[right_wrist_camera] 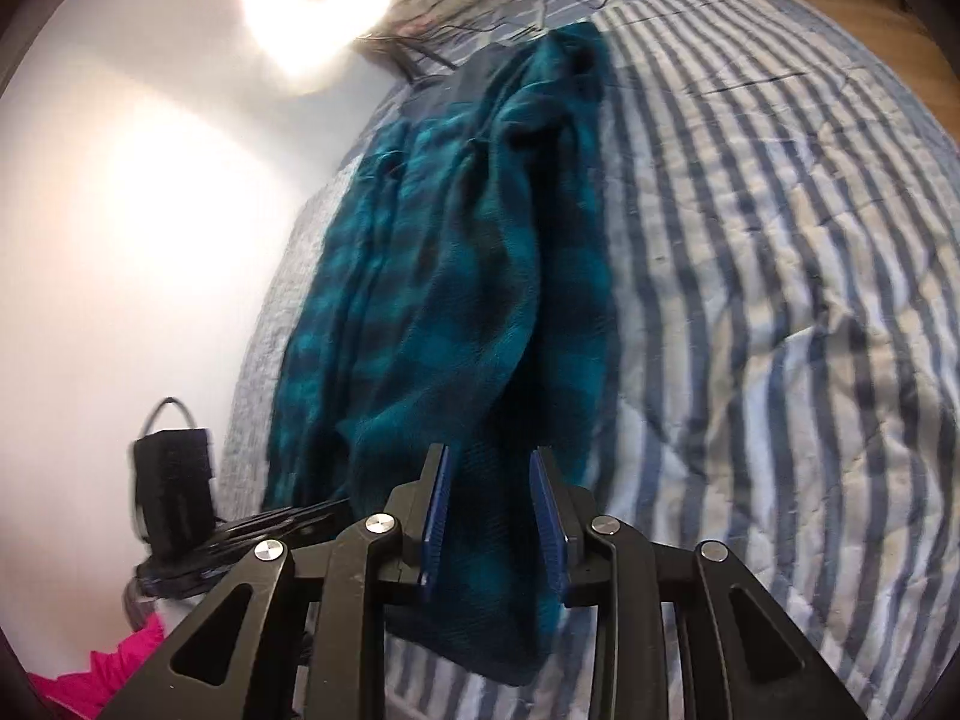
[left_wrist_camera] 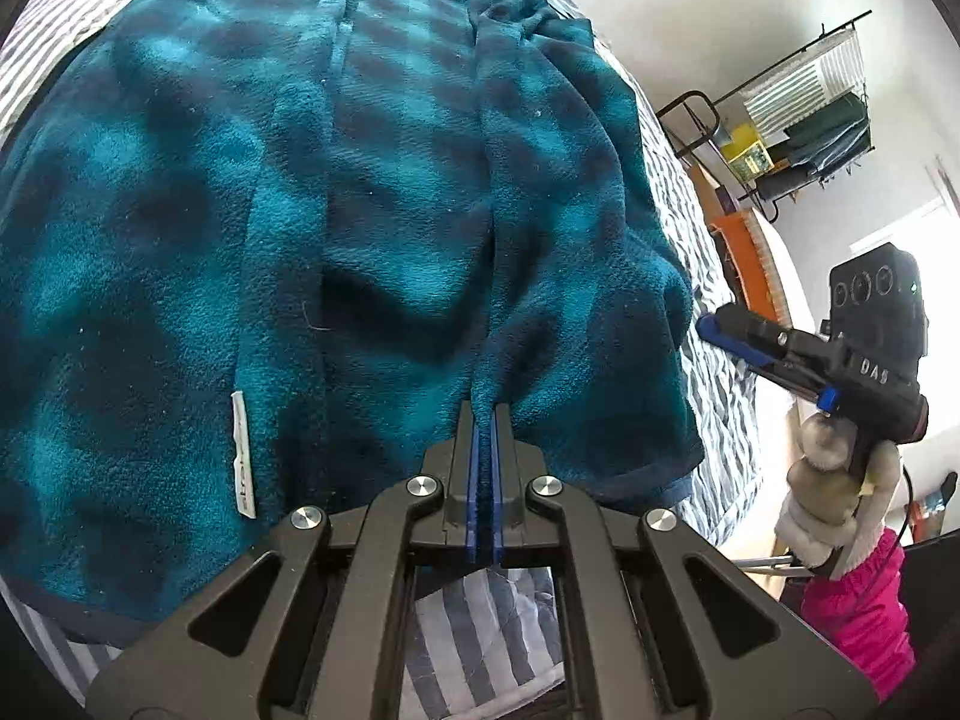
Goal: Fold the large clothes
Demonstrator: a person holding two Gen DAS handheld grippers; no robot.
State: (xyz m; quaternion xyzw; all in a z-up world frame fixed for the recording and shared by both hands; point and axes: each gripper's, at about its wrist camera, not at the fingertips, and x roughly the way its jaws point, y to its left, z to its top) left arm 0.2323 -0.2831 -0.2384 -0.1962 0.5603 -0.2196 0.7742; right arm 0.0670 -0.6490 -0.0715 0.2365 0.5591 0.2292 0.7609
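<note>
Bottom centre of both views: left tool [left_wrist_camera: 483, 420] clamped on fleece [left_wrist_camera: 336, 192] ridge, right tool [right_wrist_camera: 491, 468] part-open, straddling hem, not pinching; close it, lift both evenly off bed [right_wrist_camera: 750, 252]

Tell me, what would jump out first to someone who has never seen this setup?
The big teal plaid fleece garment dominates, spread across a blue-and-white striped quilt. At the garment's near edge, the left gripper is pinched shut on a ridge of the fleece, while the right gripper has a fold of it between its blue pads. A bright lamp glare sits at the top left of the right wrist view.
</note>
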